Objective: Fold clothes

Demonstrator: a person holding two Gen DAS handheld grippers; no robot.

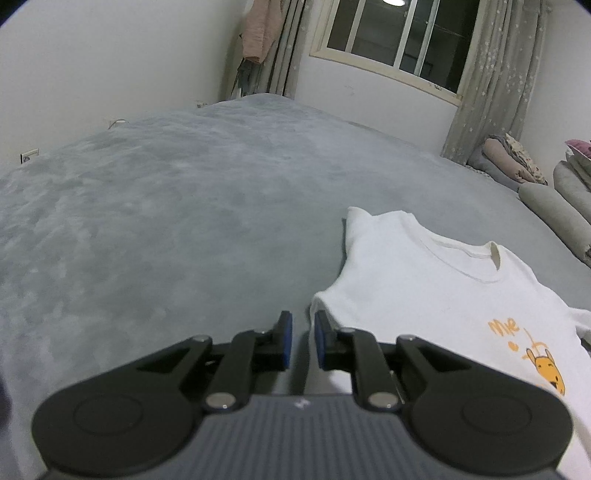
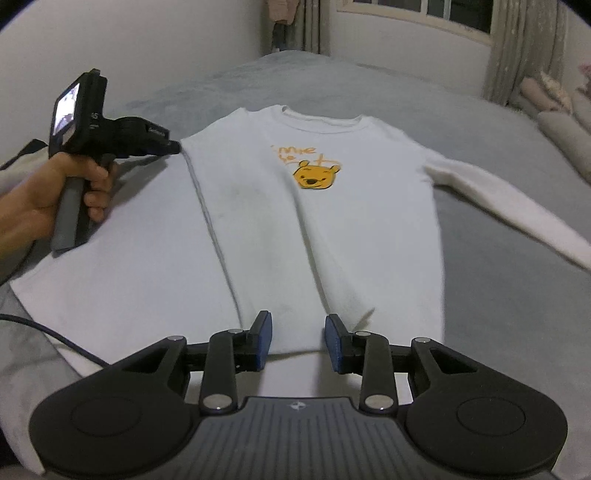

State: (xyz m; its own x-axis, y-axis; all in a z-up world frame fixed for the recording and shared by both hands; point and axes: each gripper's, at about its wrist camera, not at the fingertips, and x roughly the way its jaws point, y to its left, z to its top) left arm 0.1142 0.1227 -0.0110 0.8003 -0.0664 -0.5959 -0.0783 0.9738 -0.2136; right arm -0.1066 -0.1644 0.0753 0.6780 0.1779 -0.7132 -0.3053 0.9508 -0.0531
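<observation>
White sweater [image 2: 332, 229] lies front up on the grey bed [image 1: 166, 221], hem nearest. Right gripper [image 2: 298, 341] hovers above the hem, jaws part open, empty. Left gripper [image 1: 302, 338], slightly parted and empty, sits just beside the sweater's shoulder edge. Beyond the sweater: open blanket, then curtains [image 1: 491, 85] and window [image 1: 399, 33].

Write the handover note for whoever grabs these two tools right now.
Left tool: jaws nearly closed with a narrow gap, nothing between them, beside the shirt's left shoulder edge.
Right tool: jaws apart, empty, over the bottom hem.
White sweatshirt lies face up on the grey bed, bear print showing.
Done: the left side looks folded in over the body, one sleeve tucked.
Left: right sleeve is stretched out; fold it in, then fold the body up.
</observation>
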